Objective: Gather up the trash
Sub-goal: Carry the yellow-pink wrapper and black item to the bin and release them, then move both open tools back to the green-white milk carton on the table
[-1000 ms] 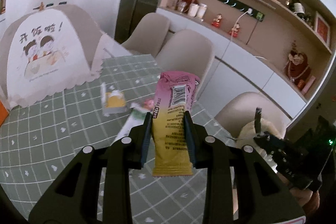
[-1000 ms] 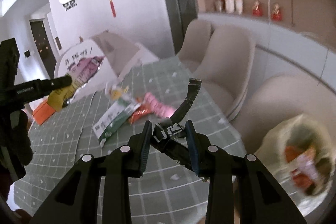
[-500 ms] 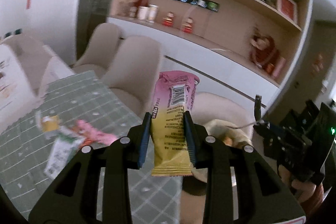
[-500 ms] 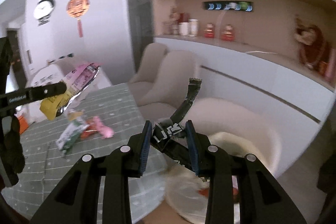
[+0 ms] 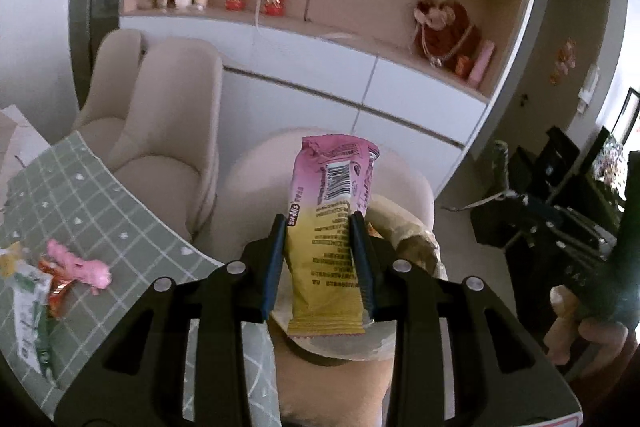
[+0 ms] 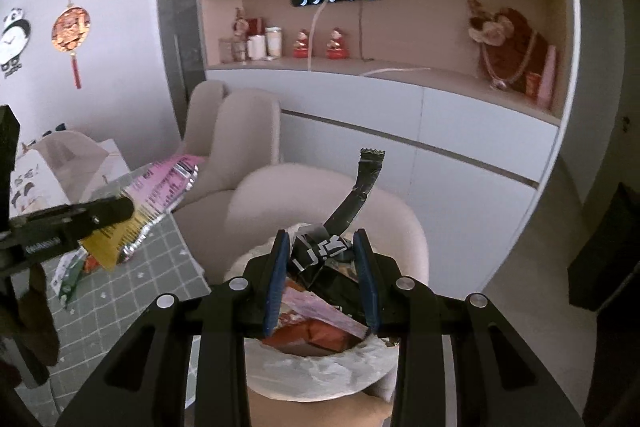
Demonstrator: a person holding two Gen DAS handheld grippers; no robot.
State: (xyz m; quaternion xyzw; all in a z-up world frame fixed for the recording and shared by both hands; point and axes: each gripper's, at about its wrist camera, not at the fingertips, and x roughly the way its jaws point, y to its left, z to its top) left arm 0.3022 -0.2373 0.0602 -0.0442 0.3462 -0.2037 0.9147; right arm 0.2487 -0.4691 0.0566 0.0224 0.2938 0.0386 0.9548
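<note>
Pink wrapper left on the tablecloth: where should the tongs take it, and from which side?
Probably across the pink wrapper's narrow twisted middle, coming from above. It lies flat on the tablecloth, apart from the table edge, with other wrappers against its far end, so take the free end side.

The left gripper (image 5: 320,259) holds a snack wrapper (image 5: 332,227) upright between its pads, above the lined trash bin (image 6: 320,375) that sits on a chair seat just off the table (image 5: 100,219) edge. To its right, the right gripper (image 6: 320,279) pinches a crumpled wrapper (image 6: 340,223) directly over the bin's mouth, with other packets (image 6: 320,327) lying inside. More wrappers (image 5: 76,263) lie on the table at left, two chairs (image 5: 168,115) stand behind it, and a shelf unit (image 5: 320,7) runs along the wall behind.
</note>
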